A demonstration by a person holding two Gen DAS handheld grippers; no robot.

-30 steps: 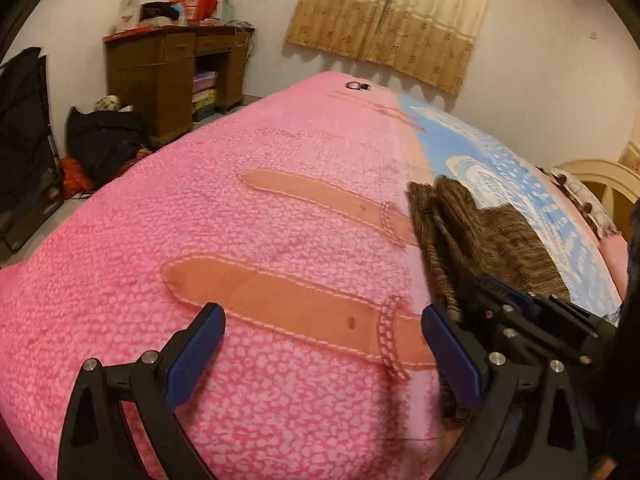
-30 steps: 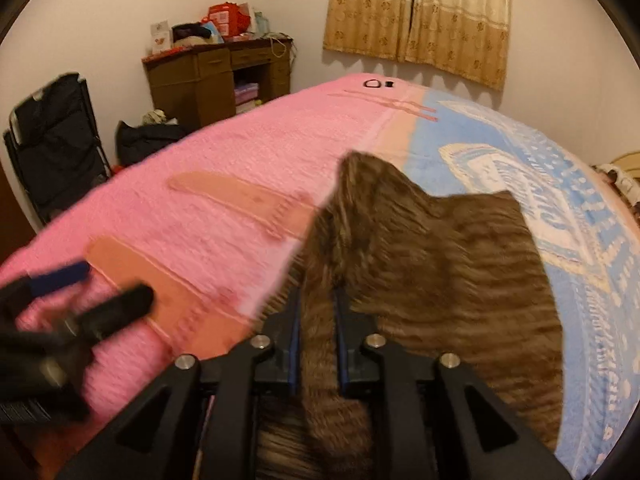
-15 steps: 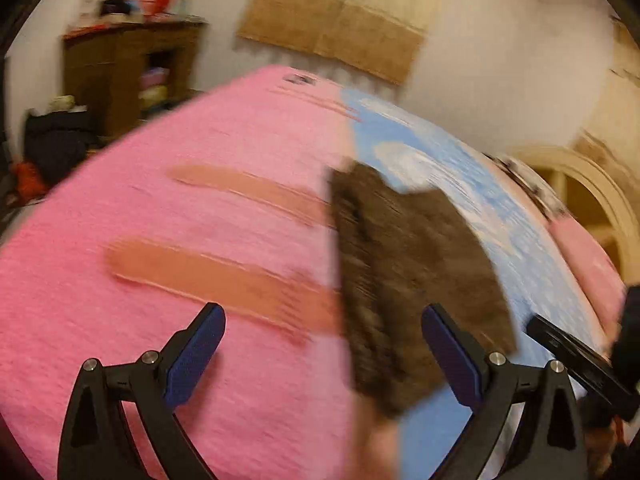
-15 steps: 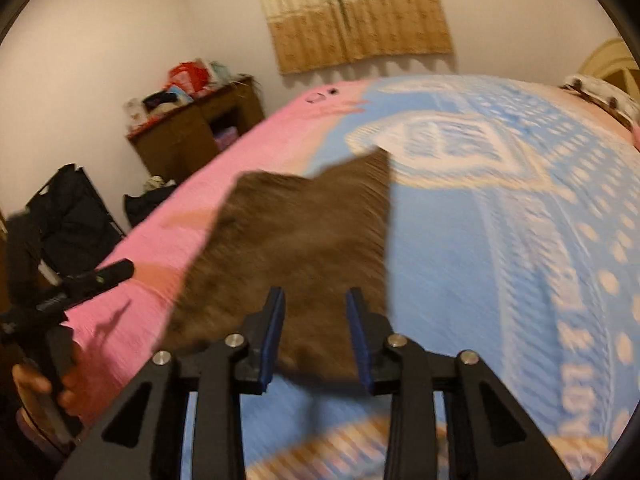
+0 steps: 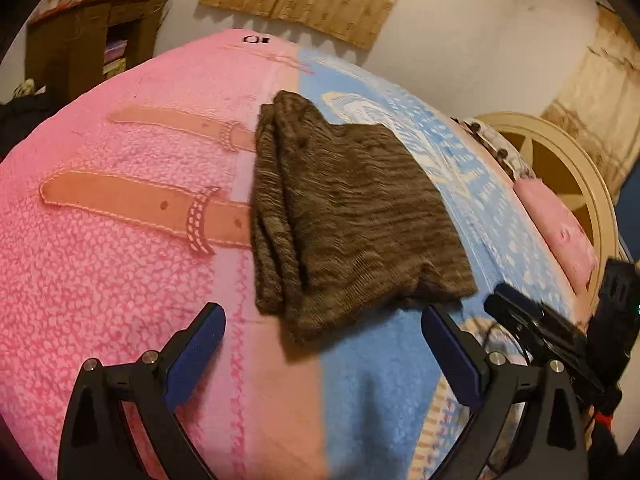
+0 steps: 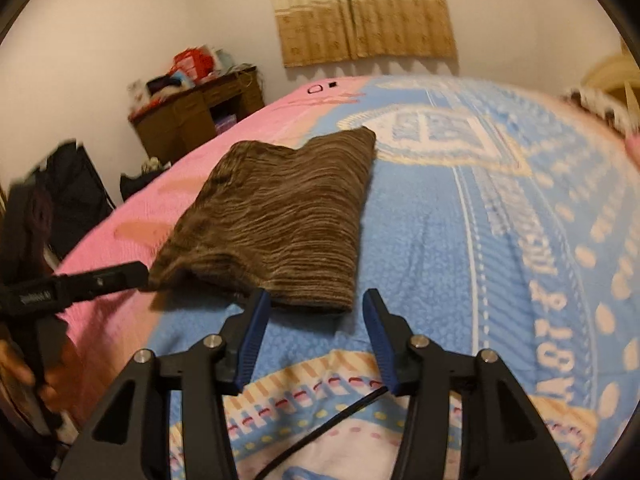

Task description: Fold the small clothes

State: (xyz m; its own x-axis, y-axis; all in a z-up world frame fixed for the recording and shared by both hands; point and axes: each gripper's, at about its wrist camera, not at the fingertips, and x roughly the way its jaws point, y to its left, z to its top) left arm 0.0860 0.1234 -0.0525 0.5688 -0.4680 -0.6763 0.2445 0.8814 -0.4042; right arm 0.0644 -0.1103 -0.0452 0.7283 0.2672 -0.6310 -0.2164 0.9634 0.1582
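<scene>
A brown striped knit garment (image 5: 344, 216) lies folded flat on the bed, across the seam between the pink and blue parts of the blanket (image 5: 120, 260). It also shows in the right wrist view (image 6: 276, 216). My left gripper (image 5: 322, 344) is open and empty, just short of the garment's near edge. My right gripper (image 6: 316, 320) is open and empty, its fingertips just before the garment's near hem. The right gripper shows at the right edge of the left wrist view (image 5: 560, 336), and the left gripper shows at the left of the right wrist view (image 6: 80, 284).
A wooden desk (image 6: 192, 116) with clutter stands by the far wall, with dark bags (image 6: 76, 196) beside the bed. Curtains (image 6: 360, 8) hang behind. A cream headboard (image 5: 560, 176) and pink pillow (image 5: 556, 228) are at the right. A black cable (image 6: 320, 432) lies on the blanket.
My right gripper has let go of the garment, opened and drawn back. The garment now lies folded flat. My left gripper has swung right, facing the garment.
</scene>
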